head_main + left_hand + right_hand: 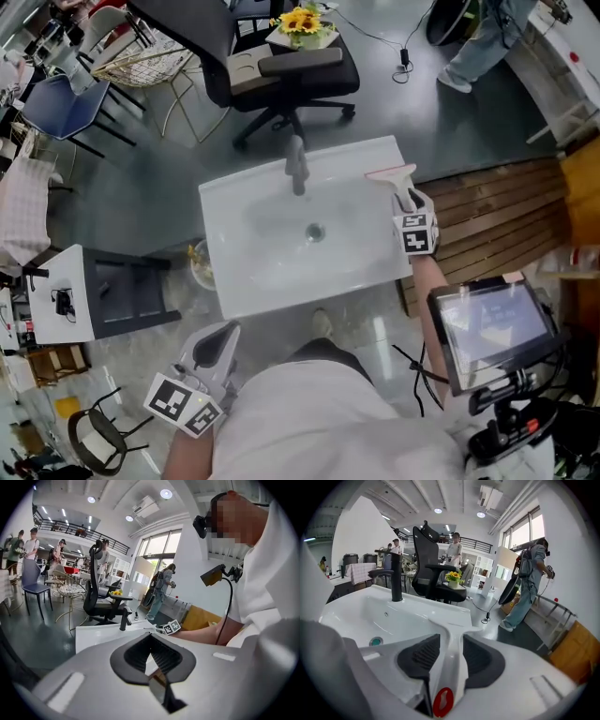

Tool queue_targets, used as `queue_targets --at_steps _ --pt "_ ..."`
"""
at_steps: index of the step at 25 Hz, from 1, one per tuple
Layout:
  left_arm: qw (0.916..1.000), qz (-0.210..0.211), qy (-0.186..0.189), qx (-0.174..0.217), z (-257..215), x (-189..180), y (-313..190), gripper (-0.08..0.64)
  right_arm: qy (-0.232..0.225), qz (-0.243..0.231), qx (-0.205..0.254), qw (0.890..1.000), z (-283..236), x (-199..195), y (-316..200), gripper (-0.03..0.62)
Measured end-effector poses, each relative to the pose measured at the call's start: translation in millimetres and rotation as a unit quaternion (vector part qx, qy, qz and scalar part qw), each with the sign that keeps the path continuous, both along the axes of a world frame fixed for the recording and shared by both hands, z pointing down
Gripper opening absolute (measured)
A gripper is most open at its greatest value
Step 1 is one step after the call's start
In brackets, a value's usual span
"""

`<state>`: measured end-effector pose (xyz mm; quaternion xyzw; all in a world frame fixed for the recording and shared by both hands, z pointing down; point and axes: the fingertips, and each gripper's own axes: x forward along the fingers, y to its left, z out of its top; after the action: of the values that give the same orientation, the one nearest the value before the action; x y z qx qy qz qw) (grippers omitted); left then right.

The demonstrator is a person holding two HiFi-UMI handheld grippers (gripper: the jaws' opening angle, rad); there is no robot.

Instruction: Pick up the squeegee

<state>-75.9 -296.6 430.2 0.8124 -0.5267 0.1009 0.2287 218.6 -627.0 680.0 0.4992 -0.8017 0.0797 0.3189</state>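
Head view: the white sink (234, 281) sits mid-frame, with the faucet (296, 167) at its top edge and the drain (314, 231) in the centre. The squeegee (394, 178) lies on the sink's upper right corner, blade toward the top of the frame. The right tool (412, 202) sits over its handle, so this view does not show how the jaws stand.

Right gripper view settles that. The right tool (451, 637) is wide, with a dark pad on either side of the squeegee (451, 653) handle. We cannot see the pads pressing on it. A red hanging tab at the handle's near end shows only here.

The left tool (220, 339) is at lower left in the head view, off the sink and well apart from the squeegee.

Left gripper view: the left tool (150, 637) is narrow, its tips meeting at the far end with nothing between them. Beyond it we see the faucet (124, 619) and the right tool's marker cube (172, 626).
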Motion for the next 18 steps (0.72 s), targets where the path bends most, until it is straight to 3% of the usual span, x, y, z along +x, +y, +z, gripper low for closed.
queue_targets --at_steps 10,18 --pt "0.9995 -0.026 0.011 -0.009 0 -15 1 0.008 0.001 0.009 -0.011 1.0 10 4 -14 0.115" --pt "0.9997 -0.02 0.014 -0.01 -2 -14 -5 0.008 -0.012 0.019 -0.006 1.0 10 7 -18 0.104"
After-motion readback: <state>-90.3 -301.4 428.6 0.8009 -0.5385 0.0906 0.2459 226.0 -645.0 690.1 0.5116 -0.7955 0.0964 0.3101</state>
